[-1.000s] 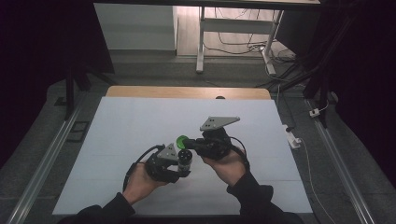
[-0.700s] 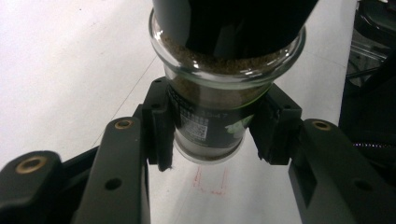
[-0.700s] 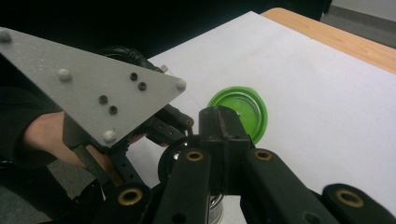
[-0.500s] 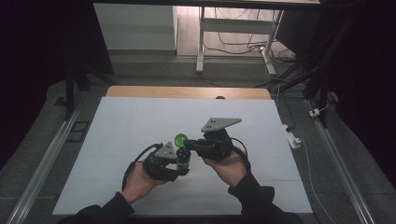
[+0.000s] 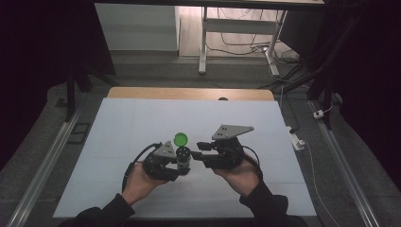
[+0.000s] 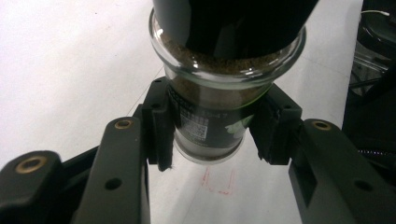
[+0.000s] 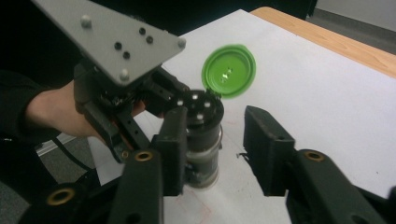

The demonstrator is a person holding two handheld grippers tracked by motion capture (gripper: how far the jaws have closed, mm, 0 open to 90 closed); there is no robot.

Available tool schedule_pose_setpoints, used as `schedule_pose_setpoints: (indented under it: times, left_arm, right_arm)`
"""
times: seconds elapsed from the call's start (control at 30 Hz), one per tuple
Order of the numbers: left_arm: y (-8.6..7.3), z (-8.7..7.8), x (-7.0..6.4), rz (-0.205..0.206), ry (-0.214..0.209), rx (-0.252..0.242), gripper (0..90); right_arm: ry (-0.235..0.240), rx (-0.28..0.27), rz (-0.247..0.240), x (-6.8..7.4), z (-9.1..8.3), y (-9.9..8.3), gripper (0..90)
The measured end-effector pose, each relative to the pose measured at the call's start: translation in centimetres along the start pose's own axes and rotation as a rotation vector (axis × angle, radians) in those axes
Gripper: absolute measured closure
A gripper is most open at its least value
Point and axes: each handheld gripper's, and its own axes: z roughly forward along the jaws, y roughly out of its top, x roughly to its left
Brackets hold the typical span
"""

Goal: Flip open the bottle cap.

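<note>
A small glass spice jar (image 5: 183, 160) stands upright on the white sheet (image 5: 142, 123) at front centre. Its green flip lid (image 5: 180, 139) is hinged open and back. My left gripper (image 5: 179, 164) is shut on the jar's body; in the left gripper view the pads (image 6: 159, 126) squeeze the jar (image 6: 205, 112) of brown powder. My right gripper (image 5: 200, 149) points left at the jar's top. In the right gripper view it (image 7: 217, 130) is open, its left jaw beside the jar's black shaker top (image 7: 201, 105), under the green lid (image 7: 229, 71). The left gripper's grey plate (image 7: 112, 37) shows behind.
A wooden table edge (image 5: 189, 93) runs along the back of the sheet. A white power strip (image 5: 295, 138) lies off the right side. Desk legs (image 5: 203, 42) and cables are on the floor beyond. A red outline (image 6: 219, 181) is drawn on the sheet under the jar.
The green lid now stands flipped up and back. My right gripper has drawn slightly right, off the lid. The left gripper and jar have barely moved.
</note>
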Motion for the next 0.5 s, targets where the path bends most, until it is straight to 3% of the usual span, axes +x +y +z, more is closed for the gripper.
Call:
schedule_pose_setpoints:
  times: [0.5]
  left_arm:
    - [0.1,-0.7,0.4,-0.017,-0.004,-0.018,53.8]
  right_arm:
    - [-0.049,0.022,0.007,0.2,-1.8,-2.6,36.9]
